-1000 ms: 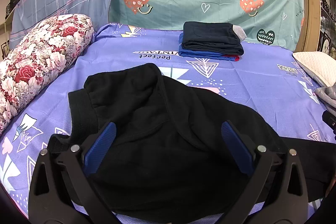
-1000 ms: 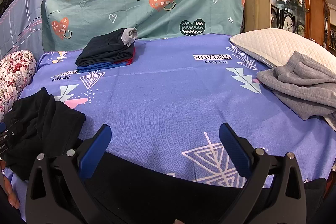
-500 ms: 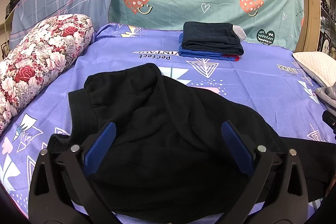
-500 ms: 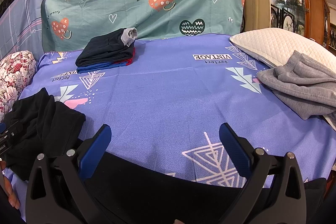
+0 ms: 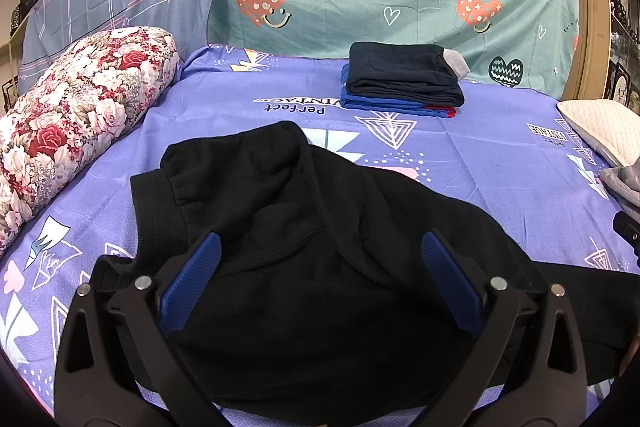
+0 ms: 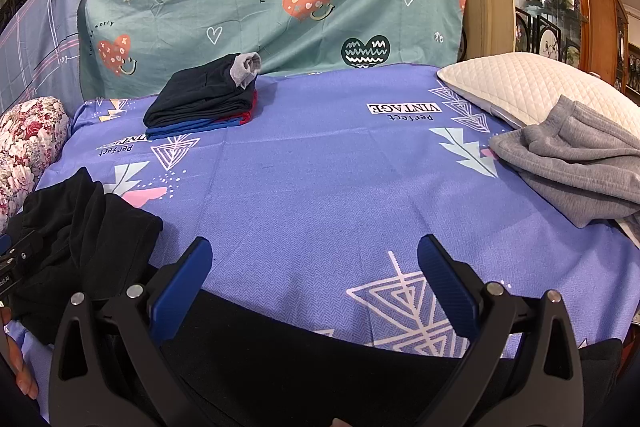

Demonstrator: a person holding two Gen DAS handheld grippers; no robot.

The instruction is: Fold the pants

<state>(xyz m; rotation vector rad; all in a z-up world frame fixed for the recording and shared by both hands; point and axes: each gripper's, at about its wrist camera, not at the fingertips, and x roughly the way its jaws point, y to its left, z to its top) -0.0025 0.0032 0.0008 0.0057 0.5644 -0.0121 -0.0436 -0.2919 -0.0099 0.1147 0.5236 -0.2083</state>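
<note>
- The black pants lie on the bed, bunched at the waist end directly in front of the left gripper, with a leg running along the near edge of the bed under the right gripper.
- Task progress, judged from the layout: folding is at an early stage. The waist section is rumpled and heaped, the leg is stretched out, and no clean fold line is visible. Flattening, leg alignment and the folds proper all remain.
- Left gripper: jaws spread wide, nothing between the blue pads; it hovers over the waist section.
- Right gripper: jaws spread wide, holding nothing; black fabric passes beneath it.
- Pants material: thick, matte knit, apparently fleece-type, with a ribbed waistband and soft, rounded creases. It should drape heavily and hold loose folds.
- Beyond the pants, at the far end of the bed, sits a folded stack of dark, blue and red garments, flat and rectangular.
- Right of the pants: a crumpled grey garment, partly resting on a quilted white pillow.
- Left of the pants: a cylindrical floral bolster.
- Bed cover: smooth purple printed sheet.
</note>
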